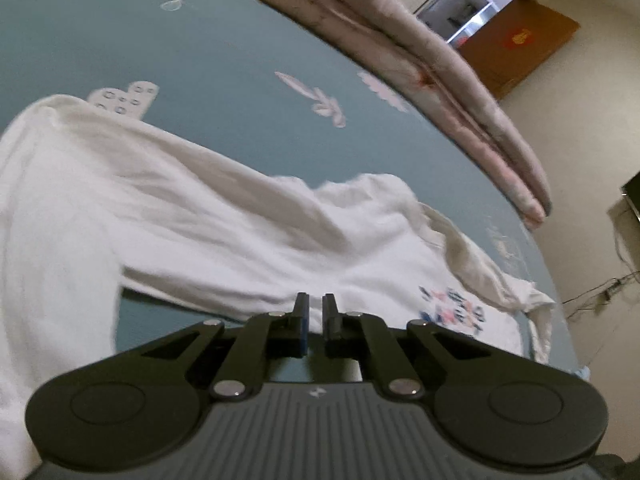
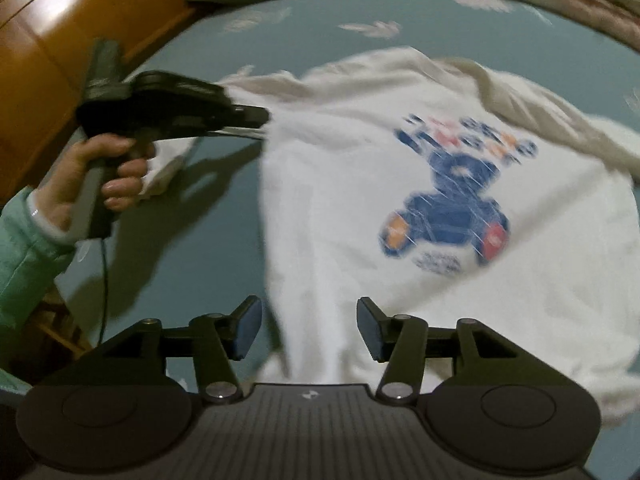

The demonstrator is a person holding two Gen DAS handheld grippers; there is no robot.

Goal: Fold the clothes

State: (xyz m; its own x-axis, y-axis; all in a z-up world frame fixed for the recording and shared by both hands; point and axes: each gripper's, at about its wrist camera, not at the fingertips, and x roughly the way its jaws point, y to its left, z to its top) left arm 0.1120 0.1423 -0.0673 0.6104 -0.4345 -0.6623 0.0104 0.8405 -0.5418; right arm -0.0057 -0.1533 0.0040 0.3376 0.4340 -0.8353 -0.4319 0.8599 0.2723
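**A:** Trying to work out the next fold. Any clue which way to find the white sweatshirt [image 2: 340,200] from each gripper?

**B:** Straight ahead of the right gripper [image 2: 310,328]. Spread out on the teal bedsheet [image 1: 220,60], running lengthwise away from the pads. Lower end nearest, blue print [image 2: 452,192] further out and a bit to the right. Jaws spread wide there. Cloth showing between the pads, but nothing pressed.

**A:** And the left gripper [image 1: 316,312]?

**B:** Pressed together, tip right up at the shirt's left side edge in the right wrist view. Can't tell whether any cloth is pinched in there, too blurry. From its own camera: long sleeve [image 1: 160,168] stretching off ahead and to the left, print just off to the right.

**A:** So left hand [image 2: 92,176] nearer for the sleeve?

**B:** Guessing so. Sleeve just ahead of the left gripper, well apart from the right one. Probably calls for carrying that sleeve across the body toward the print. Worth watching for bunching at the far end, already rumpled up there.
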